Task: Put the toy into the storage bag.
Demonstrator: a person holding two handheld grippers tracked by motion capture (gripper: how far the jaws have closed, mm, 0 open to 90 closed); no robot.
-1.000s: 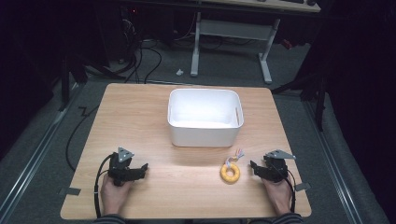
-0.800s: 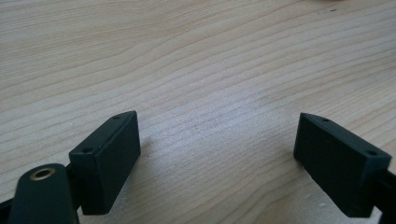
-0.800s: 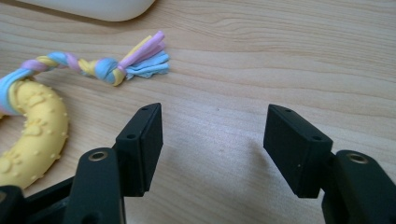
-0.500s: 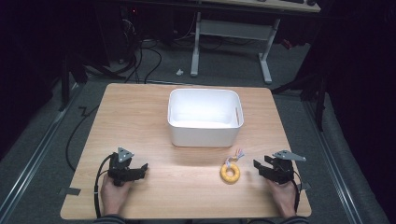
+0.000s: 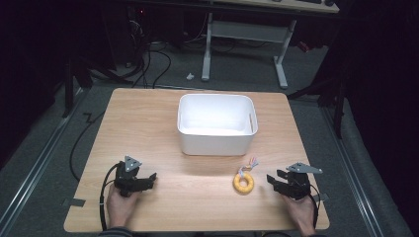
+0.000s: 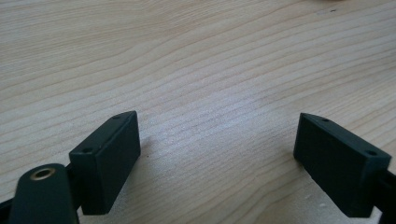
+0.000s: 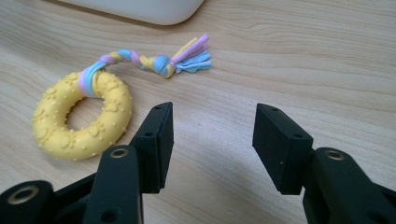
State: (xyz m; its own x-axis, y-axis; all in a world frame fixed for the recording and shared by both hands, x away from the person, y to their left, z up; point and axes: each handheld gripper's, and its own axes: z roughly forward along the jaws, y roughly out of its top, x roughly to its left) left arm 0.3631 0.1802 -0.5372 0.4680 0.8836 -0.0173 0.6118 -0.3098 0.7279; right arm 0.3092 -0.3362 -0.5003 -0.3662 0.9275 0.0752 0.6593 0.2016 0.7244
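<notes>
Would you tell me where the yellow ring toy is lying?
In the high view, the yellow ring toy lies on the table's right front, before the white bin, just left of the right gripper.

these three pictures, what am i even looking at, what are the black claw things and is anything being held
A person sits at a wooden table, holding a hand-operated two-jaw gripper in each hand. One picture looks down from above: the left gripper and right gripper both show. The other two come from cameras riding on each gripper, looking along its black jaws. On the table sit a white bin and a yellow ring toy with a braided, coloured tail. Nothing is held: both grippers are open, though the right gripper's jaws have just been closing, with nothing between them.
</notes>
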